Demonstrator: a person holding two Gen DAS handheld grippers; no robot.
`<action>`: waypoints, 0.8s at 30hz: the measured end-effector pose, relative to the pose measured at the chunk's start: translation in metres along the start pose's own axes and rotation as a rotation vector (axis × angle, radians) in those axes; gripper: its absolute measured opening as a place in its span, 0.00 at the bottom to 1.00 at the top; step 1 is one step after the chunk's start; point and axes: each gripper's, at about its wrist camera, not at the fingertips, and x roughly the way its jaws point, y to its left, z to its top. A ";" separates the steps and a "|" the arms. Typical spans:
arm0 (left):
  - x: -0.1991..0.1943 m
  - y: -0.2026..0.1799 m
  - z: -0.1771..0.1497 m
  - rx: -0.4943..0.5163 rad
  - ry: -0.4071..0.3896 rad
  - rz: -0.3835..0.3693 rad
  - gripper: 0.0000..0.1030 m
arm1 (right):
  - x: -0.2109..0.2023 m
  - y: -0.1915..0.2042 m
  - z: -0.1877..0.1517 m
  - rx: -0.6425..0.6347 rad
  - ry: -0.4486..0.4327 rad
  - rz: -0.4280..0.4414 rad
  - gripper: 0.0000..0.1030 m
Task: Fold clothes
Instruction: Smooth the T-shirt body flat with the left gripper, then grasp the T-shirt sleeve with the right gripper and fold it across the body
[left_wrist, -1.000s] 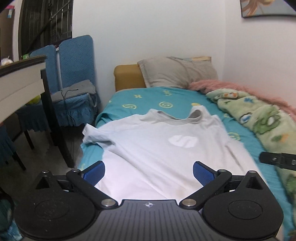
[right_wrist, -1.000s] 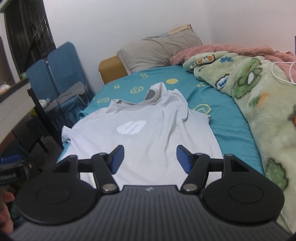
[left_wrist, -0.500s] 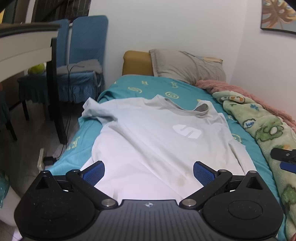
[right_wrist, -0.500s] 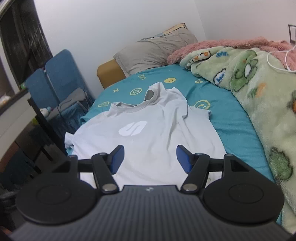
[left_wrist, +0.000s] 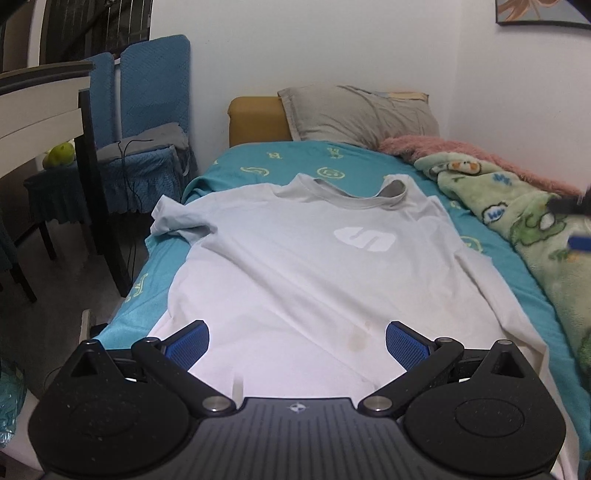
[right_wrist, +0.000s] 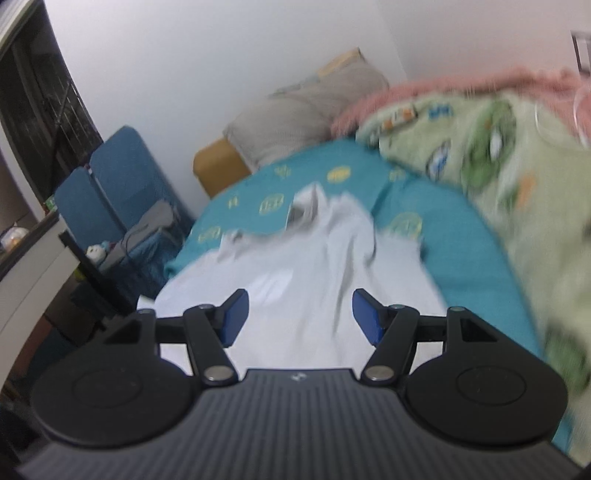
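Note:
A white T-shirt (left_wrist: 303, 273) with a white chest logo lies spread face up on the teal bed sheet (left_wrist: 280, 158), collar toward the pillows. Its left sleeve is bunched near the bed's left edge. My left gripper (left_wrist: 297, 341) hovers open over the shirt's hem with nothing between its blue pads. In the right wrist view, which is blurred, my right gripper (right_wrist: 299, 317) stands open above the shirt (right_wrist: 306, 295), on its right half. The right gripper also shows as a dark blur (left_wrist: 572, 221) at the right edge of the left wrist view.
A green cartoon blanket (left_wrist: 524, 229) and pink fleece (left_wrist: 443, 147) fill the bed's right side. A grey pillow (left_wrist: 354, 110) and yellow cushion (left_wrist: 255, 118) lie at the head. Left of the bed are blue chairs (left_wrist: 147, 110), a dark table leg (left_wrist: 99, 192) and floor cables.
The left gripper's view swung a little back to the right and rose slightly. The right gripper moved fast forward and lower over the shirt, blurring its view. Both stayed open.

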 end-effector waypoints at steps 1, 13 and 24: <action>0.003 0.001 -0.001 -0.006 0.007 -0.002 1.00 | 0.004 -0.008 0.011 0.030 -0.014 0.008 0.63; 0.059 0.003 -0.003 -0.058 0.059 -0.064 1.00 | 0.150 -0.147 0.023 0.380 0.045 -0.017 0.64; 0.088 0.017 -0.008 -0.143 0.106 -0.113 1.00 | 0.237 -0.157 -0.001 0.354 0.135 -0.050 0.22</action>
